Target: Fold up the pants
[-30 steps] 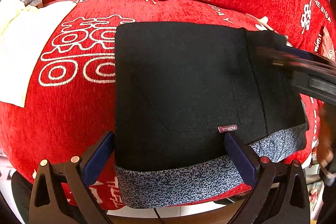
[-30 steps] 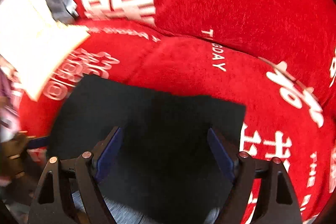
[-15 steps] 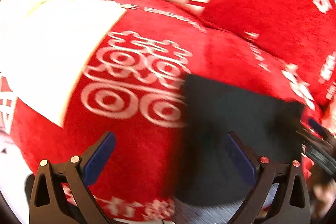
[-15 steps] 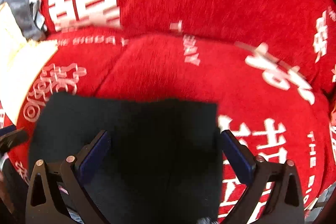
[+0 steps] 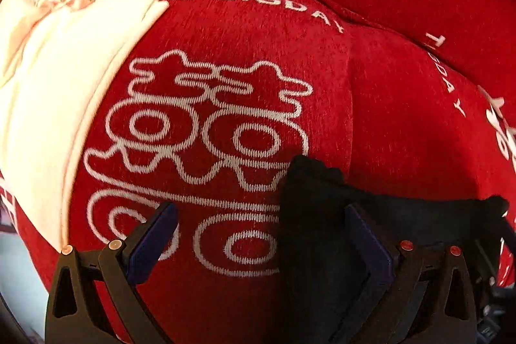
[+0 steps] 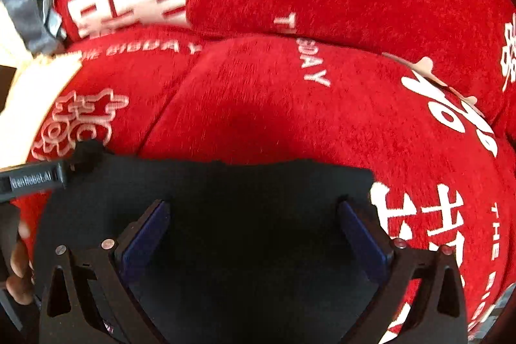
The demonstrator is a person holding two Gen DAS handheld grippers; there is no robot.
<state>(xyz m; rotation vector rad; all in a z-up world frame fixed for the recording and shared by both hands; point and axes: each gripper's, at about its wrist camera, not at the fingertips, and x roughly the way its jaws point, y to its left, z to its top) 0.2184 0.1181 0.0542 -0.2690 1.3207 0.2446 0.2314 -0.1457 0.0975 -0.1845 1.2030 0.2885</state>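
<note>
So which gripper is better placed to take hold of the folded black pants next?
Probably the right gripper: its open jaws sit squarely over the black pants. The left gripper straddles only their left edge, with one finger over the bare red cushion.

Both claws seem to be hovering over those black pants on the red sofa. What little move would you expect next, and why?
Probably the left gripper closes on the pants' left edge. Its fingers stand wide open, straddling that edge, with nothing held. The right gripper is open too, over the middle of the cloth.
</note>
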